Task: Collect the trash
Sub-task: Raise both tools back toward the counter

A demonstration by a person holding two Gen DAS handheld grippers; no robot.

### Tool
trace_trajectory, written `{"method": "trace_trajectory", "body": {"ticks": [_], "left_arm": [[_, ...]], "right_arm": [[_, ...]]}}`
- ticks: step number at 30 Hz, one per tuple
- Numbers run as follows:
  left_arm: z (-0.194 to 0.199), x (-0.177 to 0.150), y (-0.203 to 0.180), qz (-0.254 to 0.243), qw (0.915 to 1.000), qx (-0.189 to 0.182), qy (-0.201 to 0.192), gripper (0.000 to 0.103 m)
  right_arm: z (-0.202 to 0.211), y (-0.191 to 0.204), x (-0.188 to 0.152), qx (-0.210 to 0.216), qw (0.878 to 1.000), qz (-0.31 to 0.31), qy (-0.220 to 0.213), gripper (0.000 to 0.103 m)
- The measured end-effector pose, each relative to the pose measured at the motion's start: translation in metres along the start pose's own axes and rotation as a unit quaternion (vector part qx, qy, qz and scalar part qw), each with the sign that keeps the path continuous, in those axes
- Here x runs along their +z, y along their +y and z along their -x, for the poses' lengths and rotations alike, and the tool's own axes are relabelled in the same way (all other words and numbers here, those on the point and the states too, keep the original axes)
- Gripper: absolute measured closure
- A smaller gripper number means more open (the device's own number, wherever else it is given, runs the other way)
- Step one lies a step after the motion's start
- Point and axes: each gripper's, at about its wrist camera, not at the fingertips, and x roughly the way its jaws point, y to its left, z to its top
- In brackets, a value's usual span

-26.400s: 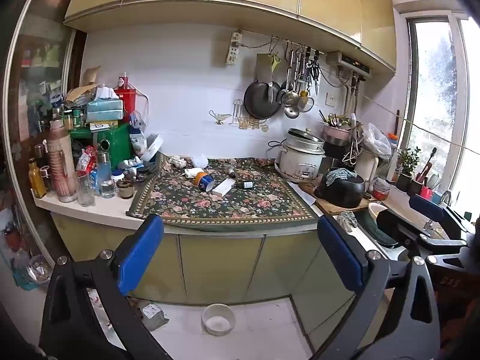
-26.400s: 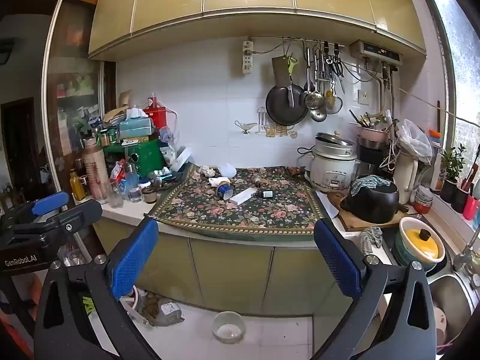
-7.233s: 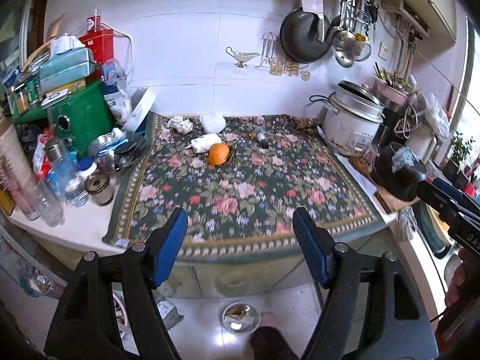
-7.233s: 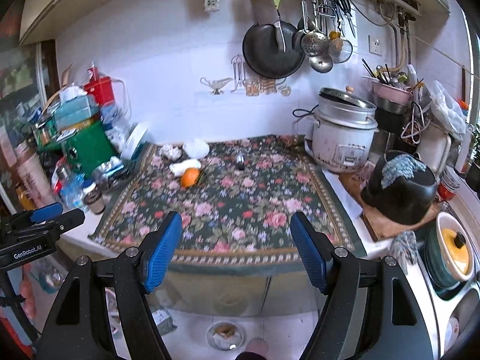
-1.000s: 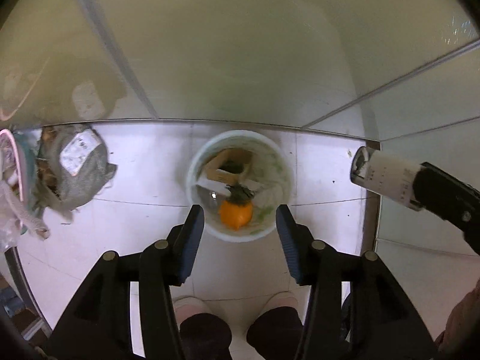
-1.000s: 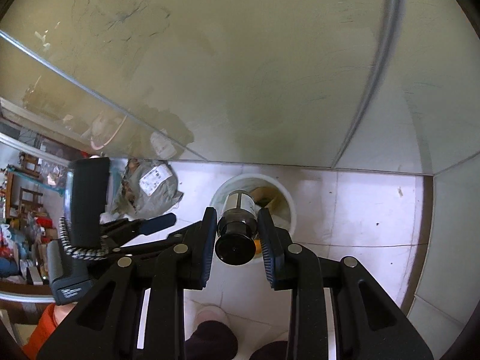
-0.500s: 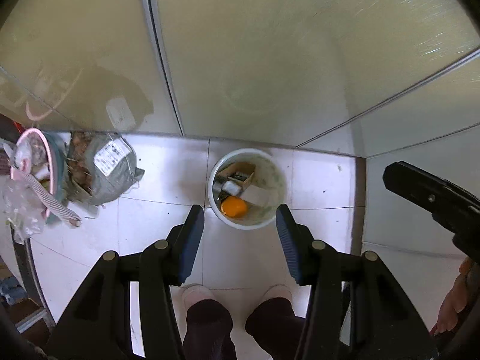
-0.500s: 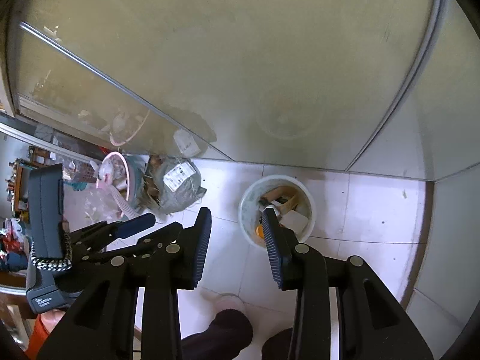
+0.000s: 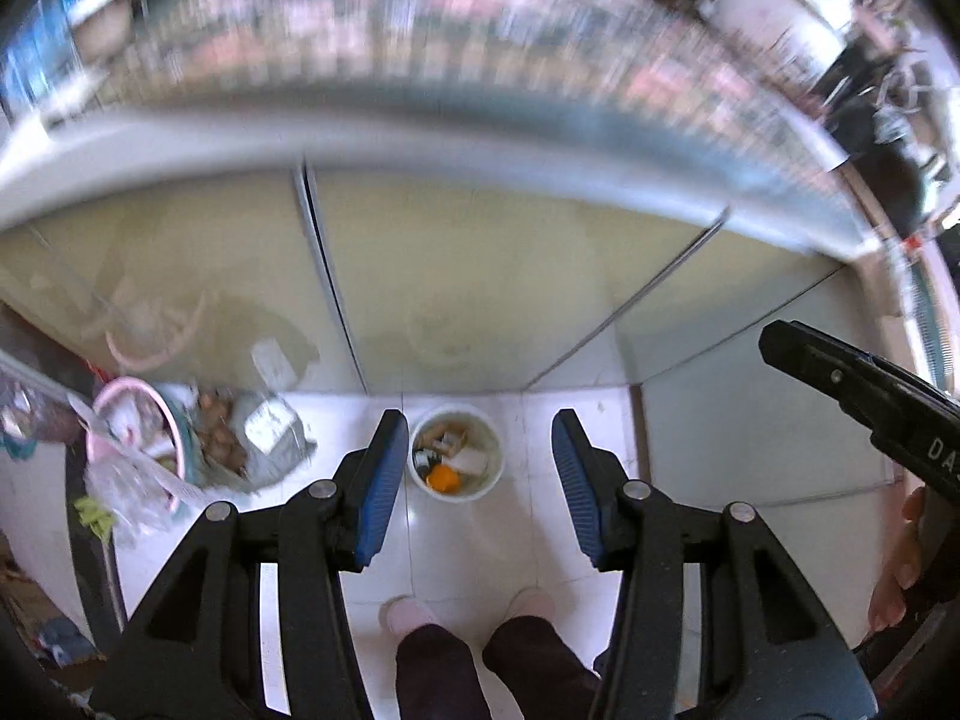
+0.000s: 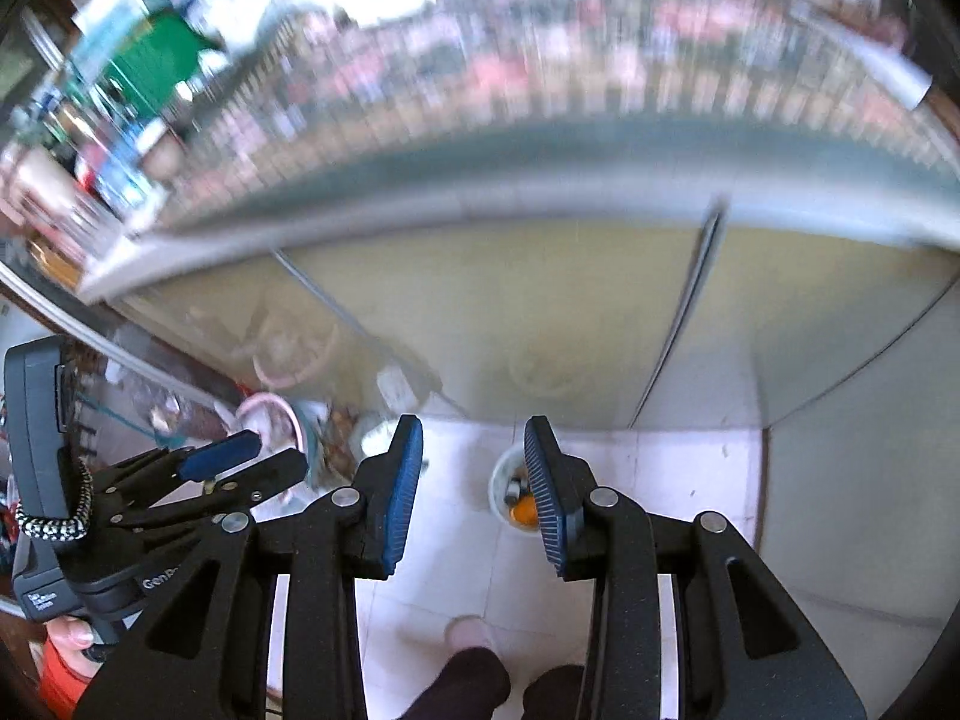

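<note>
Both grippers, left and right, gape empty above the round white floor bin; swing steadily up to the counter.

Pale yellow-green cabinet doors rise from a glossy white tiled floor. Against the left door sit a pink plastic basin and a grey bag with a white label, touching each other. Above, a blurred floral cloth covers the counter beside a green box.
</note>
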Motion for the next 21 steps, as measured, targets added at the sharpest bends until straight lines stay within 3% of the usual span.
{"method": "trace_trajectory", "body": {"ticks": [10,16,21], "left_arm": [[0.15,0.041,-0.018,-0.049,0.993,-0.018,-0.105,0.054],[0.204,0.059,-0.025,-0.059,0.9843,-0.019,-0.165,0.041],[0.225,0.079,-0.023,-0.06,0.9784,-0.02,-0.197,0.03]], "right_arm": [[0.142,0.05,0.037,-0.029,0.992,0.006,-0.121,0.071],[0.199,0.071,0.046,-0.047,0.981,0.017,-0.189,0.07],[0.225,0.075,0.057,-0.065,0.969,0.011,-0.237,0.058]]}}
